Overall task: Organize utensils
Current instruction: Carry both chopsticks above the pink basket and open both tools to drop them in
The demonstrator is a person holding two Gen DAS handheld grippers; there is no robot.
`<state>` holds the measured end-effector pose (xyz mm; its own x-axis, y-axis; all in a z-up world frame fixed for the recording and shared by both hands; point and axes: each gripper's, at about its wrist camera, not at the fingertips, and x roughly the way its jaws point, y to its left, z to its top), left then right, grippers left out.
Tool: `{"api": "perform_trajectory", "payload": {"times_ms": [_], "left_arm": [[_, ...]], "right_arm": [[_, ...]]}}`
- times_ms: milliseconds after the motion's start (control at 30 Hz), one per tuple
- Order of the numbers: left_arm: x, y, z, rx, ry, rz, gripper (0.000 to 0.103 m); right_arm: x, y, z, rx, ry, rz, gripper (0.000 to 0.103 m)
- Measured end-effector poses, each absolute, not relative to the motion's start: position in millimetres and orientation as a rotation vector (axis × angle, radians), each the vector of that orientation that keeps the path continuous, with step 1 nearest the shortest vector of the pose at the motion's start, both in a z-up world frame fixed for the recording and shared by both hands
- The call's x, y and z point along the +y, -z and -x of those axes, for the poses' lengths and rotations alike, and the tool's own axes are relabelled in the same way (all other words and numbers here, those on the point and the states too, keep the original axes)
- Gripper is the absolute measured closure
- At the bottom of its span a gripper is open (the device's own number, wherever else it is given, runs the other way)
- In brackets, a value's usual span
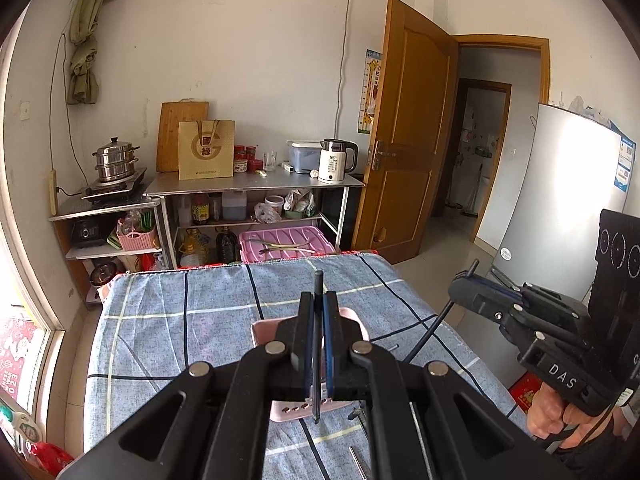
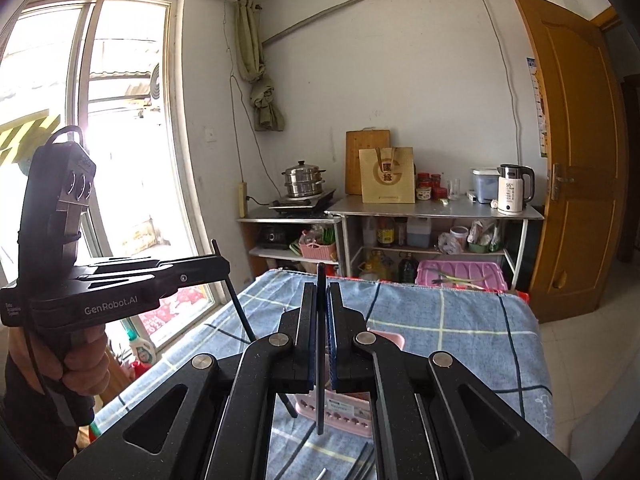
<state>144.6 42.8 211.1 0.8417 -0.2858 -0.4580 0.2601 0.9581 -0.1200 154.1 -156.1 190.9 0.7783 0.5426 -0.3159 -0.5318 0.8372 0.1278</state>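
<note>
Left wrist view: left gripper (image 1: 319, 300) is clamped tight on one black chopstick (image 1: 317, 344), held upright above the pink utensil holder (image 1: 352, 320) directly below. Right gripper (image 2: 321, 292) likewise pinches a second black chopstick (image 2: 320, 356) upright over the holder, on the checked tablecloth (image 2: 440, 320).

Two fisheye views, each looking forward along the closed fingers of a hand-held gripper, angled slightly down over a checked-cloth desk (image 1: 168, 320) toward its far edge. The left wrist view faces the steel shelves (image 1: 256, 184) and open door (image 1: 404, 128), with the right hand-held gripper (image 1: 460, 284) near its right side. The right wrist view faces the window (image 2: 100, 120) and the same shelves, with the left hand-held gripper (image 2: 224, 264) close at left. Both share the pink basket (image 2: 344, 412) and far wall.
</note>
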Motion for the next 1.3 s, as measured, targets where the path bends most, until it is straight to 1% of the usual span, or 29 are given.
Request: {"api": "perform_trajectory", "payload": {"times_ms": [200, 367, 767, 1067, 1167, 1267, 1300], "left_arm": [[52, -228, -159, 0.460, 0.272, 0.068, 0.098], [61, -224, -178, 0.458, 0.248, 0.087, 0.098], [69, -175, -217, 0.544, 0.240, 0.136, 0.098], [71, -145, -226, 0.612, 0.229, 0.147, 0.098], [72, -142, -222, 0.604, 0.220, 0.144, 0.098], [74, -146, -217, 0.586, 0.212, 0.143, 0.095], [75, -147, -215, 0.579, 0.212, 0.147, 0.089]], "right_arm": [[-151, -202, -171, 0.309, -0.582, -0.072, 0.099], [-147, -202, -185, 0.289, -0.565, -0.098, 0.099], [-134, -162, -212, 0.367, -0.535, -0.086, 0.099], [-134, -132, -228, 0.465, -0.526, -0.079, 0.099], [-137, -128, -228, 0.480, -0.522, -0.078, 0.099], [-141, -131, -223, 0.471, -0.514, -0.074, 0.096], [-142, -133, -222, 0.466, -0.513, -0.075, 0.093]]}}
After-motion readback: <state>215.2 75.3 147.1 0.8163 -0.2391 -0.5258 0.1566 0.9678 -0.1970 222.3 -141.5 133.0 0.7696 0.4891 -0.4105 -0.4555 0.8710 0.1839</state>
